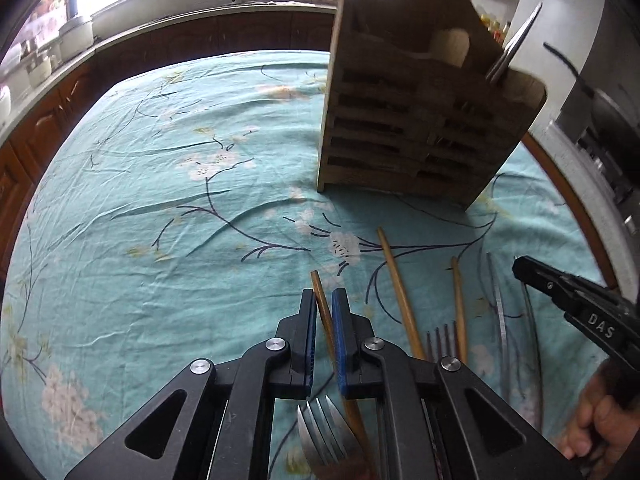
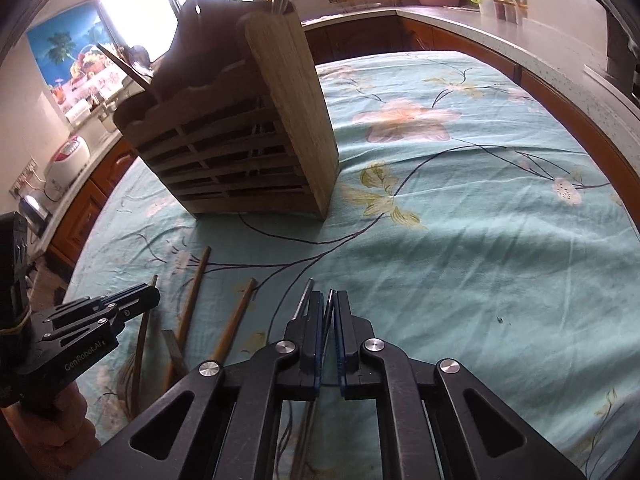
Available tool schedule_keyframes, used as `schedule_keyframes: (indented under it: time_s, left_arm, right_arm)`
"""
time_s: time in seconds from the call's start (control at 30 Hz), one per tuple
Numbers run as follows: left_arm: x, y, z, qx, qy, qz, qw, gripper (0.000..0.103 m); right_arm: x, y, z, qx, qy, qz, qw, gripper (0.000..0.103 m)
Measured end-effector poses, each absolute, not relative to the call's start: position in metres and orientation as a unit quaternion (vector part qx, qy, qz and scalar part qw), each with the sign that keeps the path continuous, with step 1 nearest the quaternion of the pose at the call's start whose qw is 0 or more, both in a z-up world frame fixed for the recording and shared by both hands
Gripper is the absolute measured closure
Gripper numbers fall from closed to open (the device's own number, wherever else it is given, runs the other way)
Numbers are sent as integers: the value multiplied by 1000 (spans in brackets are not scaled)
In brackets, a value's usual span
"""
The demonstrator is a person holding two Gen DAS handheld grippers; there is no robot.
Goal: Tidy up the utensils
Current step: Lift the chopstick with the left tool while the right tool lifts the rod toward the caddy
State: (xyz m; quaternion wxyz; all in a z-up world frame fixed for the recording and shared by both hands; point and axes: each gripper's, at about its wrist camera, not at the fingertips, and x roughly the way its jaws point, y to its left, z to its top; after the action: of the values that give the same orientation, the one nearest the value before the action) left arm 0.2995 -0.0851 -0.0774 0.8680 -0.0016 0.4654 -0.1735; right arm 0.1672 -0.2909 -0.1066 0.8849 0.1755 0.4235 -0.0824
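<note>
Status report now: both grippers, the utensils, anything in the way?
Left gripper shut on wooden chopstick. Right gripper shut on metal chopstick. Wooden holder upright ahead, path open.

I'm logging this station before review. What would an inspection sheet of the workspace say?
Surface: teal flowered cloth, wrinkled.
Job's things: wooden holder upright, utensils already in it; wooden chopsticks, forks and thin metal pieces lying in front.
Clutter: nothing seen.
Grippers: left gripper jaws around a wooden chopstick; right gripper jaws shut on a thin metal utensil.
Cables: nothing seen.
Surroundings: kitchen counter with bowls; rice cooker.
</note>
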Motion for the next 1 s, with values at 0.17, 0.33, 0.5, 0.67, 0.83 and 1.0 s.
schedule_keyframes:
  time_s: [0.17, 0.33, 0.5, 0.67, 0.83, 1.0]
  left_arm:
    - [283, -65, -56, -35, 450, -187, 872, 98]
    - [263, -48, -39, -52, 440, -185, 877, 99]
    - [247, -36, -27, -68, 432, -181, 881, 99]
    - [228, -24, -10, -72, 419, -183, 887, 99]
    - [213, -14, 5, -78, 404, -183, 893, 99]
    - [196, -5, 22, -82, 387, -189, 899, 99]
  right_arm:
    - [161, -293, -94, 186, 408, -74, 891, 99]
    - [153, -292, -83, 198, 392, -63, 896, 99]
    - [143, -288, -71, 201, 377, -59, 902, 99]
    - [131, -284, -57, 202, 359, -55, 910, 99]
    - [122, -281, -42, 200, 341, -52, 917, 99]
    - [114, -278, -27, 195, 324, -48, 924, 99]
